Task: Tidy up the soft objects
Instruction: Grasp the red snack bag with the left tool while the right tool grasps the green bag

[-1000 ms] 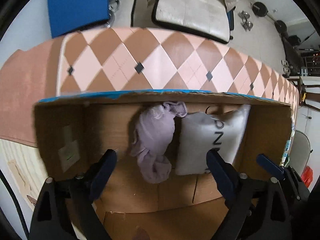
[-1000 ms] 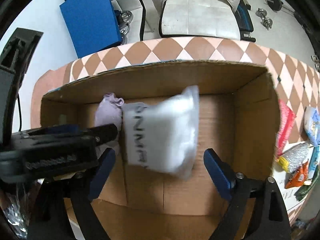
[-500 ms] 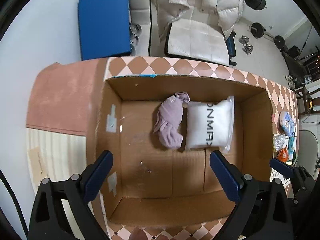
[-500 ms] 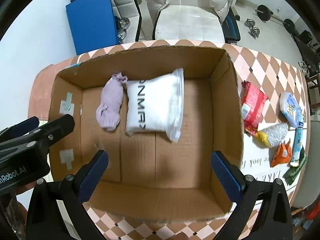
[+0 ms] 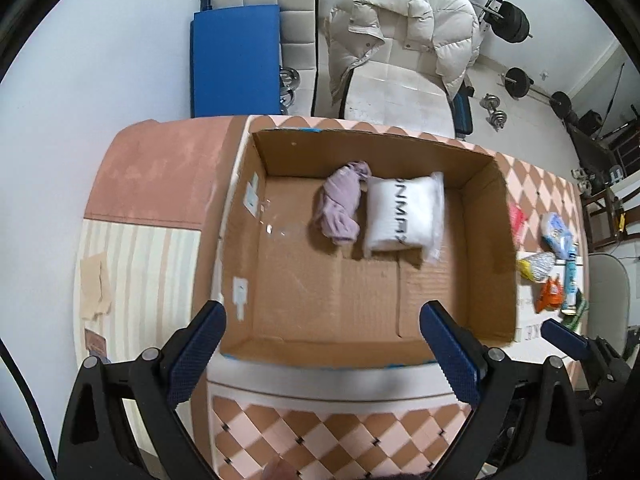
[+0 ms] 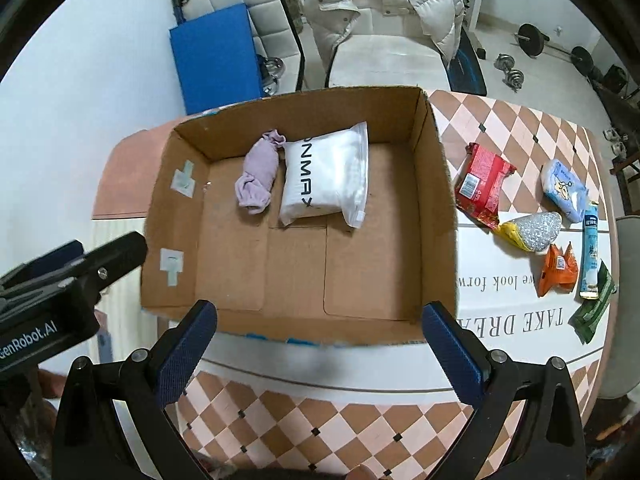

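Observation:
An open cardboard box (image 5: pixel 486 252) (image 6: pixel 440 216) sits on the checked table. Inside it, near the far wall, lie a lilac sock bundle (image 5: pixel 340 210) (image 6: pixel 258 176) and a white plastic-wrapped packet (image 5: pixel 404 212) (image 6: pixel 326 178), side by side and touching. My left gripper (image 5: pixel 322 342) is open and empty, above the box's near edge. My right gripper (image 6: pixel 320 340) is open and empty, also above the near edge. The left gripper's body shows at the left of the right wrist view (image 6: pixel 60 288).
Right of the box on the table lie a red snack bag (image 6: pixel 482 184), a blue tissue pack (image 6: pixel 564 190), a silver-and-yellow pouch (image 6: pixel 532 232), an orange packet (image 6: pixel 558 270), a blue tube (image 6: pixel 590 248) and a green packet (image 6: pixel 596 308). A chair with a white coat (image 6: pixel 384 20) stands behind.
Both grippers have pulled up and back out of the box. The white packet, in the air between the right gripper's open fingers a second ago, now lies beside the sock bundle.

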The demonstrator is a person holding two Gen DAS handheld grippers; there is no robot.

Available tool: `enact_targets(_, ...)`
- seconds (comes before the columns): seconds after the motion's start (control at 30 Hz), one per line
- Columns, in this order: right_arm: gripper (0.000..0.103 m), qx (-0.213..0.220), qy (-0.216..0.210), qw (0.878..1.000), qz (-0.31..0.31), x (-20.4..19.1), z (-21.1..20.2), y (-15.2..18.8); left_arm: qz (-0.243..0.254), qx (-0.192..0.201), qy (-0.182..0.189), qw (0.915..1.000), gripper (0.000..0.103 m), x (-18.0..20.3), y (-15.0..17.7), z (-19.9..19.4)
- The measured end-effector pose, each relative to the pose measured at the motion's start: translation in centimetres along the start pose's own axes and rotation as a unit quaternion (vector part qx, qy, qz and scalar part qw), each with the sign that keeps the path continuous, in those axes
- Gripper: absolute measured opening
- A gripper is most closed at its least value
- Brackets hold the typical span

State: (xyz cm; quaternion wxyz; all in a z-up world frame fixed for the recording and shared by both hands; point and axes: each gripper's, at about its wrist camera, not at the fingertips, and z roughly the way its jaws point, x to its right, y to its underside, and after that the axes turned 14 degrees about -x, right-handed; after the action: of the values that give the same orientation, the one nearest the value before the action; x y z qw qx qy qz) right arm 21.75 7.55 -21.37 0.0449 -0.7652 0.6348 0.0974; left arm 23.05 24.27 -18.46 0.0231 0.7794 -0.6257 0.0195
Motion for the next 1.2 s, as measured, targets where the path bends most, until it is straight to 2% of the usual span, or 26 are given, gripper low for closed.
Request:
enact_targets(0.1, 0.103, 0.004, -0.023, 1.000, 0.006, 1.6, -1.2, 0.6, 0.010, 0.006, -0.001, 0.9999, 0.099, 2.0, 0.1, -0.9)
enact_targets(0.23, 0.103, 0.015, -0.039, 0.998, 0.036, 6.3, -3.1, 1.0, 0.046, 0.018, -0.010, 0.9987, 0.099, 7.3, -0.8, -2.2)
enact_targets(0.33, 0.103, 0.018, -0.049, 0.996, 0.077, 12.1, -4.5, 0.6, 0.084, 0.016, -0.015, 0.9962, 0.099, 12.1, -2.3, -1.9)
enact_targets(0.4, 0.103, 0.025, -0.034, 0.993, 0.114, 16.9, -5.3, 0.0, 0.110, 0.011, -0.021, 0.9936, 0.099, 15.5, -3.7, -1.3)
enact_targets(0.5, 0.103, 0.018, -0.013, 0.985, 0.170, 24.6, -5.8, -1.4, 0.153, -0.018, -0.024, 0.9877, 0.099, 21.2, -6.3, 1.2)
enact_targets(0.6, 0.103, 0.016, 0.012, 0.973, 0.232, 32.5, -6.0, -1.9, 0.196, -0.055, -0.041, 0.9781, 0.099, 27.4, -8.7, 5.2)
enact_targets(0.77, 0.103, -0.030, 0.029, 0.945, 0.326, 44.2, -2.5, -0.5, 0.233, -0.115, -0.073, 0.9628, 0.099, 33.3, -11.3, 12.0)
enact_targets(0.97, 0.103, -0.082, 0.000, 0.925, 0.372, 50.0, 3.3, 2.2, 0.237, -0.181, -0.108, 0.9484, 0.099, 36.0, -14.1, 19.6)
enact_targets(1.2, 0.103, -0.106, -0.028, 0.913, 0.393, 51.9, 7.3, 3.6, 0.226, -0.232, -0.126, 0.9377, 0.098, 36.3, -15.3, 25.1)
